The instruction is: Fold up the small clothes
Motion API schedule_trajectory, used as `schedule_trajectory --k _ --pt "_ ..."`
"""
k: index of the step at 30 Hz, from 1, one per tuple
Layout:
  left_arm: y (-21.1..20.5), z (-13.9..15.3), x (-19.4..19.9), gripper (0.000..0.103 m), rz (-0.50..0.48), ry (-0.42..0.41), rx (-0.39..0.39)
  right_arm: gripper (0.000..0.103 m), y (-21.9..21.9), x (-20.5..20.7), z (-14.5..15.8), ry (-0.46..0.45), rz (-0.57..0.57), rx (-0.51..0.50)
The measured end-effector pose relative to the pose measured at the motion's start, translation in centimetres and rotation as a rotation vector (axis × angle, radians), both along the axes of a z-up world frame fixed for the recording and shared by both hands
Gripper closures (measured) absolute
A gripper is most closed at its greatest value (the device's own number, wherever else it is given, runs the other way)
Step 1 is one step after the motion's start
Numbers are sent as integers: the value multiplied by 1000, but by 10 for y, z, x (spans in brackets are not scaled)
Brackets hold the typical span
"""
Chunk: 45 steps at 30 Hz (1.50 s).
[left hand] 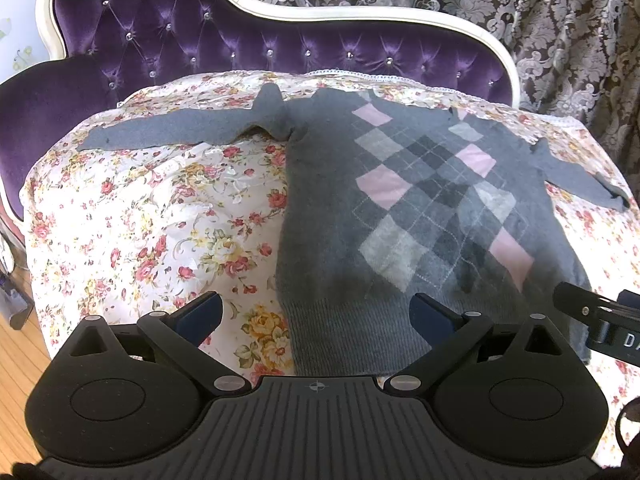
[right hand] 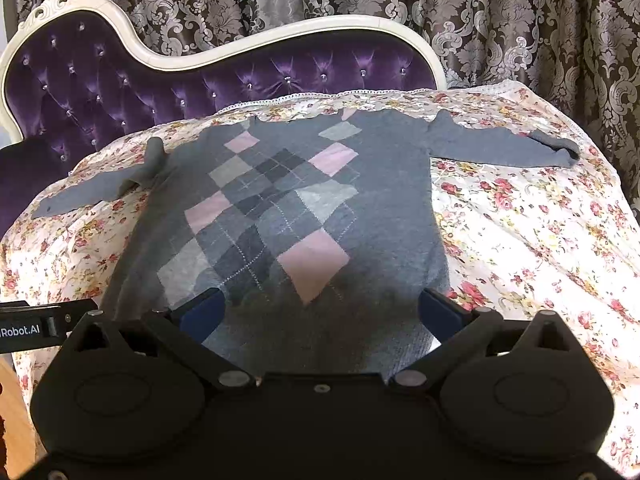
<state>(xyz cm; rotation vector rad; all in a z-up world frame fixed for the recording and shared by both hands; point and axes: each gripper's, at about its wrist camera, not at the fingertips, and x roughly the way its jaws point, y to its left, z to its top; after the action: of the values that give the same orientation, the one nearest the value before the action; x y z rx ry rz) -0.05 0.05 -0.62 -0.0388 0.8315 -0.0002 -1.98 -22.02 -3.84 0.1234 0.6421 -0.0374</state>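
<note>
Nearest the lens in the left wrist view is the ribbed black housing of the left gripper (left hand: 316, 312), two round matte discs at its shoulders, its dark blue padded fingers (left hand: 202, 314) spread wide apart over the bedding with nothing between them. The right gripper (right hand: 320, 312) shows the same black body, its blue-tipped fingers (right hand: 438, 312) likewise parted, hovering above the ribbed hem of the sweater (right hand: 280, 216).

The sweater is soft grey knit with an argyle front of pink, pale grey and charcoal diamonds crossed by thin dotted lines. It lies flat, front up, on a quilted floral bedspread (right hand: 520, 220) of red and yellow roses on cream, lace-trimmed at twelve o'clock. Its sleeves stretch out toward nine and two o'clock; the nine o'clock shoulder is bunched up.

At nine o'clock in the right wrist view, the left gripper's side reads "Robot.AI".

Behind stand a tufted purple velvet headboard (right hand: 120, 80) with crystal buttons and a curved cream frame, and damask curtains (right hand: 520, 20).
</note>
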Motion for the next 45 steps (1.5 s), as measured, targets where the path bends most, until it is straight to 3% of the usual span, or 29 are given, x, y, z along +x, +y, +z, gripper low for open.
schedule_trajectory --k 25,45 --pt "3 -6 1 2 1 7 6 1 5 7 -6 34 -4 -12" --pt "-5 1 19 2 -35 -42 32 1 1 22 5 -12 -16 -36"
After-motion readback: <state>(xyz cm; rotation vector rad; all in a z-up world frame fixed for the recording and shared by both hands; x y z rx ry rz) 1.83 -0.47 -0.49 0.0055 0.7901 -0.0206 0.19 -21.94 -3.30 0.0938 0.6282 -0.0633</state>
